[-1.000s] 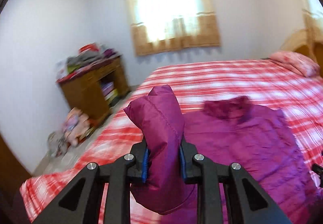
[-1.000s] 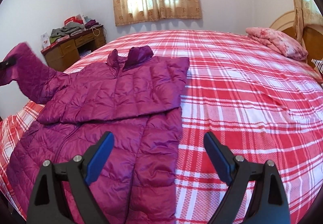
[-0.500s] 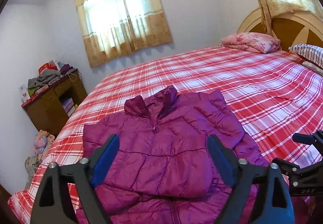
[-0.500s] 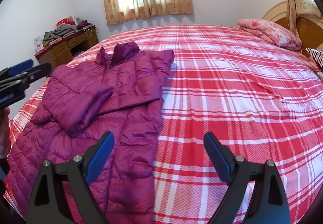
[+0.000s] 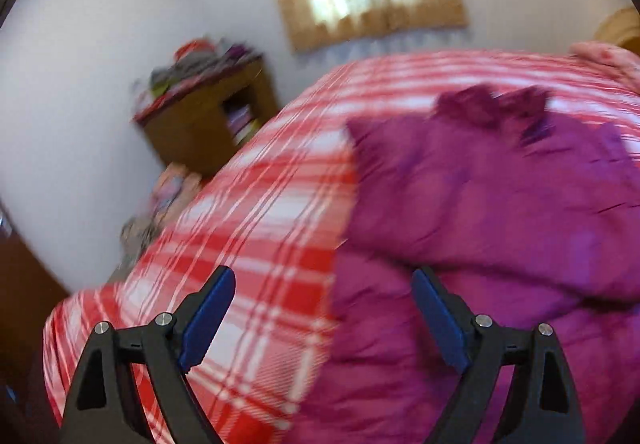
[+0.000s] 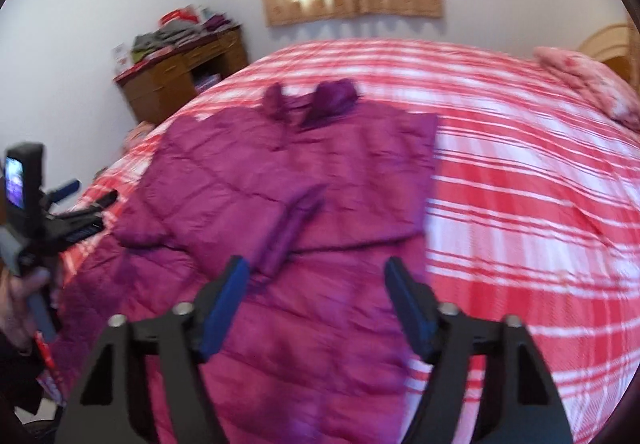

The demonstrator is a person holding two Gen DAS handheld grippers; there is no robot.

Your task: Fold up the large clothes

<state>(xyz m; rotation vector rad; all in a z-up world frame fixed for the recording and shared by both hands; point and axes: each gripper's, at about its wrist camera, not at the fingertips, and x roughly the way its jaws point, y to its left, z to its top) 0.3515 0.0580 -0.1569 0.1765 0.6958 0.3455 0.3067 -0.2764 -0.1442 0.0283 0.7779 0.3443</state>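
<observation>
Jacket [image 6: 288, 180] sits centre-left of the right wrist frame, flat on the plaid bed [image 6: 520, 212], collar toward the window, both sleeves now folded in across the chest.

Left to right:

- Far left of the right wrist frame: left gripper [image 6: 86, 200], in a person's hand [image 6: 20, 296], hangs off the jacket's left edge. A second ago it was clamped on the left sleeve, lifted clear of the bed. It has since let go; sleeve now lies over the torso. In the left wrist frame the left gripper [image 5: 324, 308] has its jaws spread wide with nothing in them, bedspread under one finger and jacket hem under the other. Frame is motion-blurred.
- Wooden cabinet [image 6: 180, 72] upper left, clothes piled on top. Not involved.
- Lower centre: right gripper [image 6: 316, 292] over the lower body of the jacket. Jaws have just been closing, now roughly half spread; fabric is below them, not pinched as far as I can tell.

Read: sleeve folds done. Likely next is grabbing the hem with both grippers and folding bottom up toward the collar. Puffy fabric may spring back open.
</observation>
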